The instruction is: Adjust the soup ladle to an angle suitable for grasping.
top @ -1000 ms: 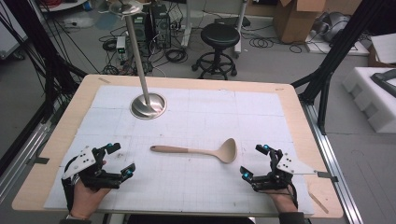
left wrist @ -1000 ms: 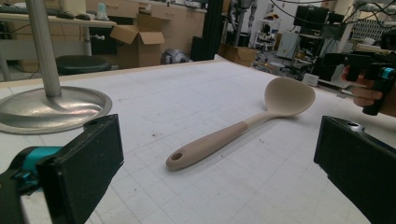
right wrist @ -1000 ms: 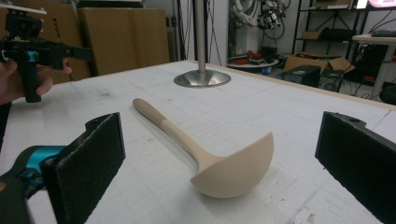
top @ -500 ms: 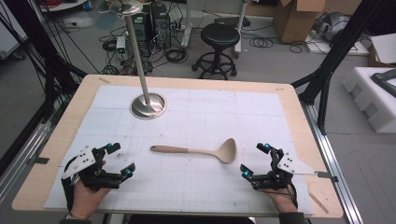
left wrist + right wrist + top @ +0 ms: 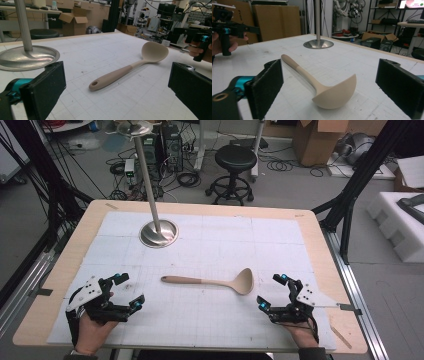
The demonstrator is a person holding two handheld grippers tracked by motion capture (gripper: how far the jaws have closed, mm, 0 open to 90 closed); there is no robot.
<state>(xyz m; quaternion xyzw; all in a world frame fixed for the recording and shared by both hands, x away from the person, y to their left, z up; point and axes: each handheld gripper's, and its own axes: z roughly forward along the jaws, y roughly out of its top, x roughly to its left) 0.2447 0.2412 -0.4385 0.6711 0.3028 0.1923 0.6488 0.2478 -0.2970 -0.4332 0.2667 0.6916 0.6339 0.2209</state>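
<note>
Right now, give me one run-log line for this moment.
ladle: flat on mat, untouched | left tongs: open, empty | right tongs: open, just closing slightly, empty | stand base: far left

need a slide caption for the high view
Beige ladle lying flat on the gridded table, an open hand-held gripper resting either side, left and right, metal stand base behind.

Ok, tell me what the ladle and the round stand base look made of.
Ladle: beige and matte with no glare, handle end a shade darker; probably silicone or plastic, possibly wood. Stand base: metal, likely brushed steel, since it reflects the pole and light streaks.
</note>
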